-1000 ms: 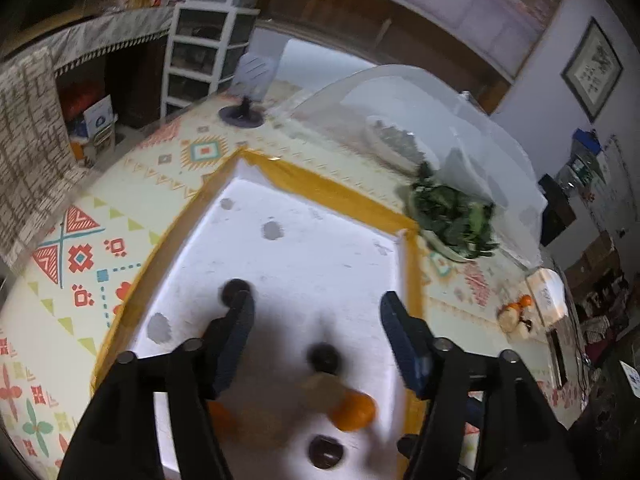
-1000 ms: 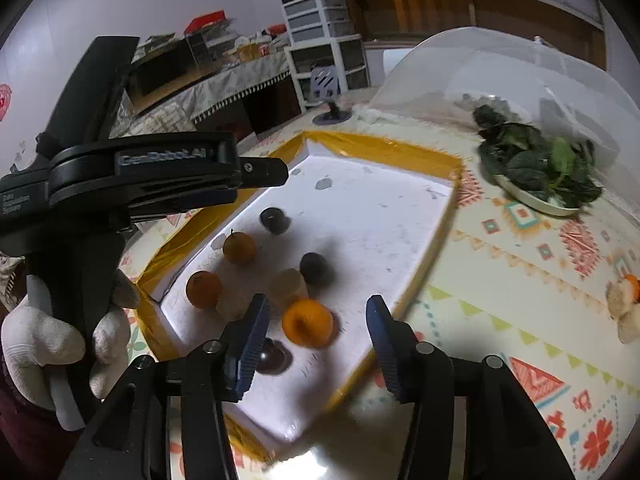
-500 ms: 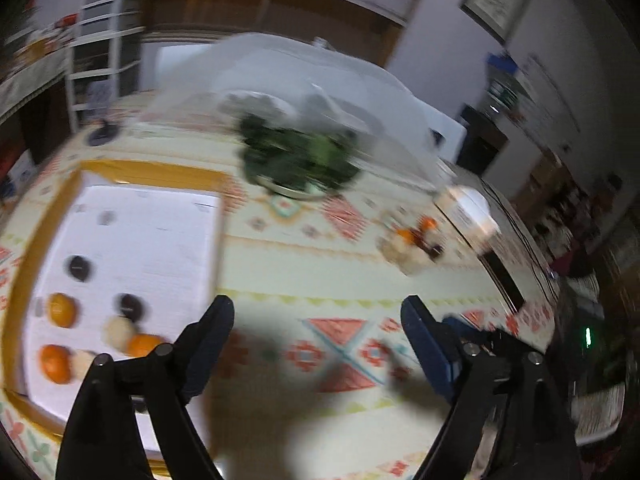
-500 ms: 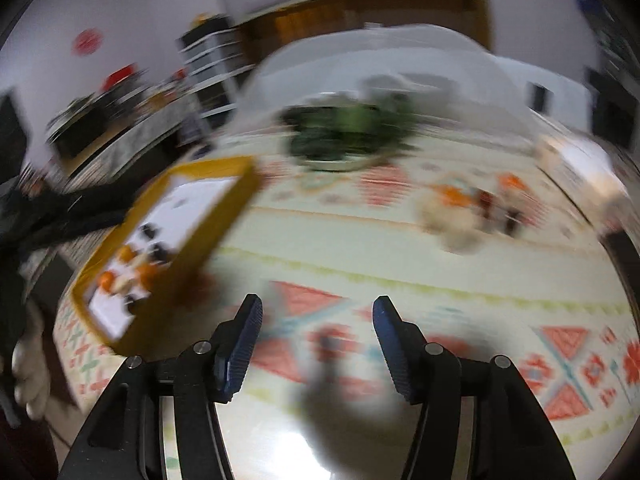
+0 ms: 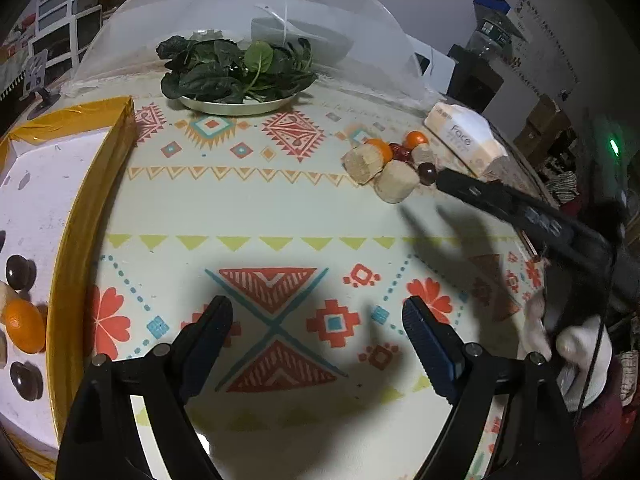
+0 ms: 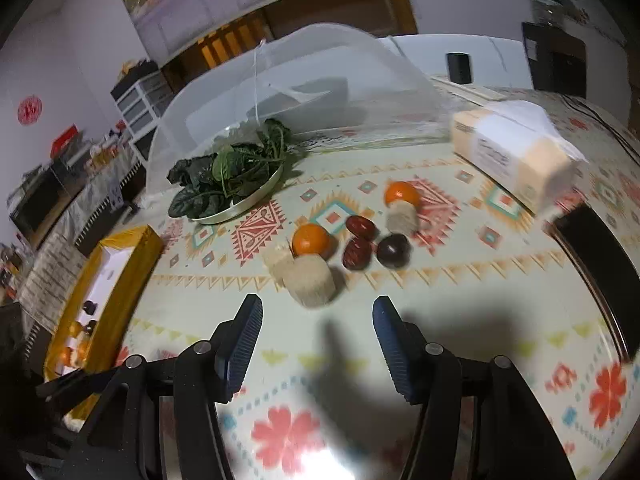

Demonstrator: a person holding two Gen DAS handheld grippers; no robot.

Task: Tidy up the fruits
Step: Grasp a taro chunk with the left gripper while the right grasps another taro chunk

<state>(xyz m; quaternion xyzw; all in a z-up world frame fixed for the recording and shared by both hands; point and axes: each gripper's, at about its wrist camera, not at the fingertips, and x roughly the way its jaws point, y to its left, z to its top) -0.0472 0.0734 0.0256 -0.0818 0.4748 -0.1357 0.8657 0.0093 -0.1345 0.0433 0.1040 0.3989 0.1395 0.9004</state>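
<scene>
My left gripper [image 5: 316,320] hangs open over bare patterned tablecloth, nothing between its fingers. To its left a yellow-rimmed white tray [image 5: 80,216] holds an orange [image 5: 24,326] and dark fruits [image 5: 18,272]. A loose pile lies far right: beige cylinders [image 5: 396,182], an orange [image 5: 416,140], a dark plum [image 5: 427,172]. My right gripper [image 6: 316,328] is open and empty, just short of a large beige cylinder [image 6: 310,280]. Behind that lie two oranges [image 6: 311,239], red dates [image 6: 356,254] and the plum [image 6: 394,250]. The tray [image 6: 132,268] sits far left.
A plate of leafy greens [image 5: 236,72] stands at the back under the edge of a mesh food cover [image 5: 256,20]. A tissue pack [image 6: 512,156] lies right of the pile. A gloved hand [image 5: 576,344] holds the right gripper's body [image 5: 520,208] over the table's right side.
Both grippers swung away from above the tray, rightward across the tablecloth, toward the loose pile. The left jaws spread wider. The pile now sits just ahead of the right gripper.
</scene>
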